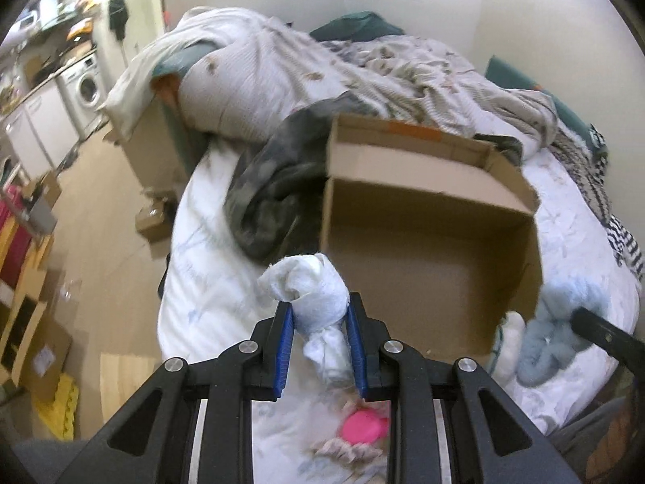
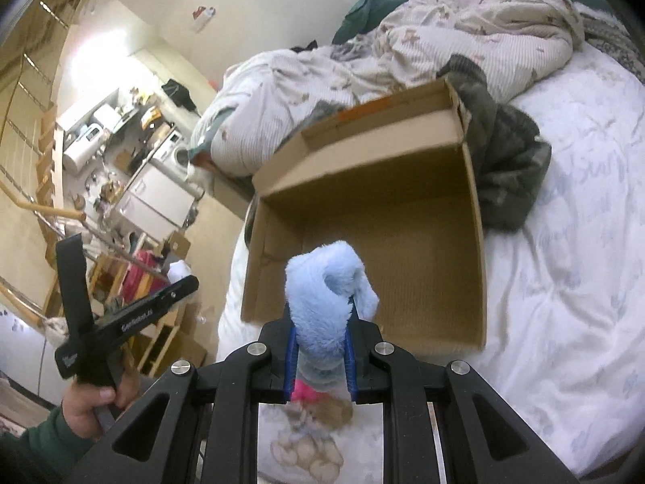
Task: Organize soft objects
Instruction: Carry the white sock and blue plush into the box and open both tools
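My left gripper [image 1: 320,322] is shut on a white rolled cloth [image 1: 312,288] and holds it above the bed, just left of an open cardboard box [image 1: 427,258]. My right gripper [image 2: 320,330] is shut on a fluffy light blue soft toy [image 2: 328,286] and holds it over the near edge of the same box [image 2: 363,218]. The box is empty and sits on the white bedsheet. The blue toy also shows in the left wrist view [image 1: 556,322], right of the box. A pink item [image 1: 365,427] and a beige plush [image 2: 310,439] lie on the bed below the grippers.
A dark camouflage garment [image 1: 274,185] lies beside the box. A rumpled striped duvet [image 1: 363,68] and teal pillows [image 1: 354,24] fill the far bed. The floor on the left holds cardboard boxes [image 1: 153,145], shelves and a washing machine [image 1: 86,84]. The left hand tool [image 2: 117,322] shows in the right wrist view.
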Demonstrator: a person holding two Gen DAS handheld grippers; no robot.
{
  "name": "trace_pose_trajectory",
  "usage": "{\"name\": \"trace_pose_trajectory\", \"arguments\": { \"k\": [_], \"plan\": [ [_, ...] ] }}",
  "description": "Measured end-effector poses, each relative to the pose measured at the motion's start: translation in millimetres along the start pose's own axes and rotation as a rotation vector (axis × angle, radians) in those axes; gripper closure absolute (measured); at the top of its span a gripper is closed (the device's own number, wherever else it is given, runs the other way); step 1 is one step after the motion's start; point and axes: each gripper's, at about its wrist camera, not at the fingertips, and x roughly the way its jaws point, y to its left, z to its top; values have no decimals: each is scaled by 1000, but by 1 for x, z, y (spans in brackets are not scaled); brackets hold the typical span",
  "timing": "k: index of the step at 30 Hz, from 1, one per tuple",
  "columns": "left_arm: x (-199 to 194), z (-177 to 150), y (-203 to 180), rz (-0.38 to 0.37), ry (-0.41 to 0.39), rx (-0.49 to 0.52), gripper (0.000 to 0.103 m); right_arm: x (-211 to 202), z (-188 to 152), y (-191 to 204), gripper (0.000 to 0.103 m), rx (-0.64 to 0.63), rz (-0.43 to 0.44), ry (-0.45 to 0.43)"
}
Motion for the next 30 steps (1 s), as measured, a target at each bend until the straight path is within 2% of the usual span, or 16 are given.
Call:
{"name": "trace_pose_trajectory", "arguments": {
  "k": [6, 10, 16, 26, 30],
  "plan": [
    [16, 20, -28, -58, -6, 57, 80, 12, 26, -1, 82, -7, -7, -39],
    [37, 19, -38, -73, -6, 82, 80, 28, 27, -11, 82, 5, -14, -54],
    [73, 5, -38, -91, 62, 57, 80, 56, 21, -25, 82, 27, -65, 9],
    [85, 1, -40, -95, 90, 53, 80, 82, 18, -22, 82, -10, -94, 78],
    [88, -2, -42, -86, 93, 69, 80, 93, 18, -19, 82, -54, -151, 105]
  ]
}}
